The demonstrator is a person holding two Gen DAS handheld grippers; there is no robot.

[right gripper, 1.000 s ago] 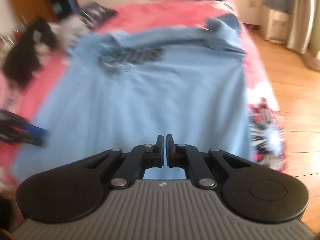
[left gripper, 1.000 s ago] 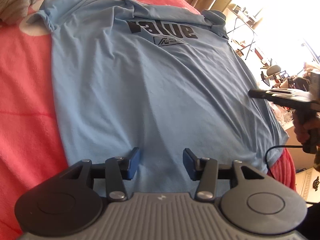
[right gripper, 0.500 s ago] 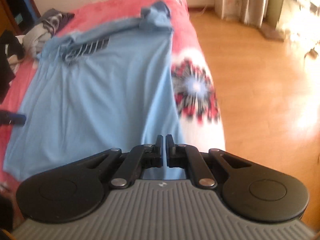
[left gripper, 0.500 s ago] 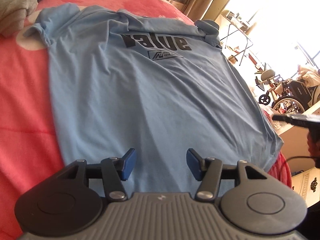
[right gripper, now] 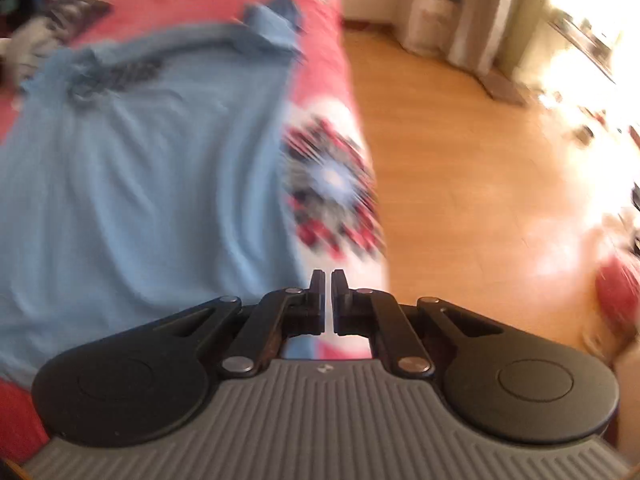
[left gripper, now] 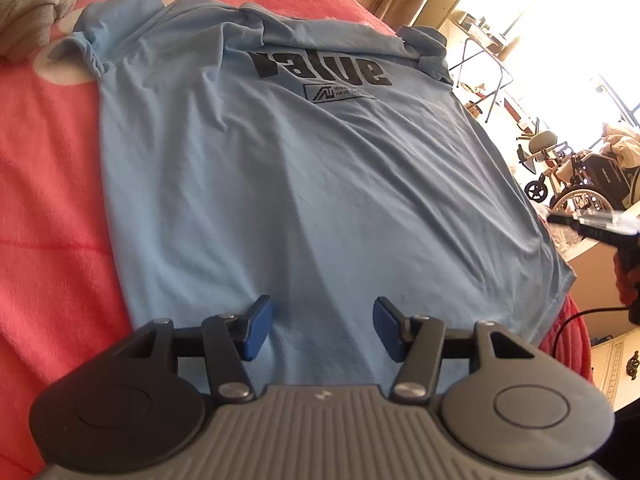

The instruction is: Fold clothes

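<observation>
T-shirts: we count one light blue T-shirt (left gripper: pixel 304 184), spread across the middle of the left wrist frame and the left half of the right wrist frame.
Blankets: we count one red blanket (left gripper: pixel 48 184) under it.
Grippers: we count two, the left gripper (left gripper: pixel 322 326) at bottom centre of its own view and the right gripper (right gripper: pixel 329 294) at bottom centre of its own.
Wheelchairs: we count one wheelchair (left gripper: pixel 588 188) at the right edge of the left wrist frame.
Clothes heaps: we count one grey clothes heap (left gripper: pixel 32 4) at upper left.
</observation>
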